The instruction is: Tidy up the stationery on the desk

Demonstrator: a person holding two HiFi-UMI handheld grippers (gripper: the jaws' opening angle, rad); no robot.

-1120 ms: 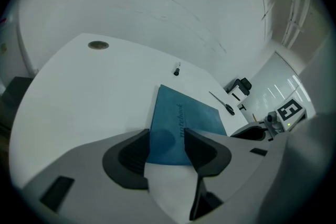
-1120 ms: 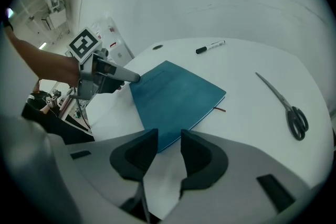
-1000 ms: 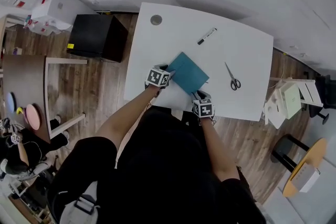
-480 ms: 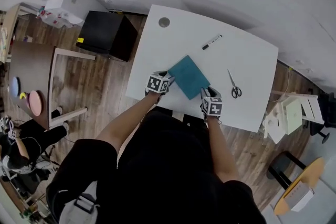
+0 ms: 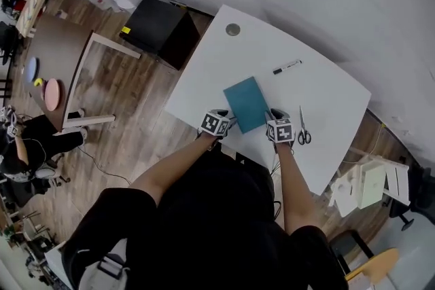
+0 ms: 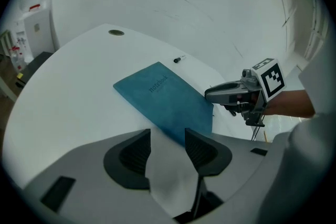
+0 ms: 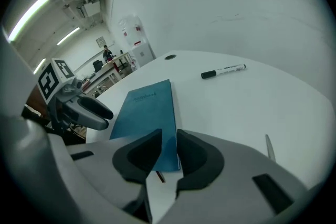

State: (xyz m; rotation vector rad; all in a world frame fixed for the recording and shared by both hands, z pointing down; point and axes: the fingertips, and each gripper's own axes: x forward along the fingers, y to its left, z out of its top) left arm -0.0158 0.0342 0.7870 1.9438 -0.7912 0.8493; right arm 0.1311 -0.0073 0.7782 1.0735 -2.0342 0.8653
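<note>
Desk (image 5: pixel 326 88): notebook (image 5: pixel 247 104) (teal), marker (image 5: pixel 287 67), scissors (image 5: pixel 303 127)

In the head view, both bare forearms are extended from six o'clock. The left forearm (image 5: pixel 173 163) is angled toward one o'clock and the right forearm (image 5: pixel 289 176) toward twelve. Both tools are pitched steeply downward. The left tool (image 6: pixel 167 147) is held with its jaws well apart, a corner of the notebook (image 5: pixel 246 104) seen between them. The jaws of the right tool (image 7: pixel 169 150) have just been closing. A narrow gap is left, with the notebook's edge in it.
</note>
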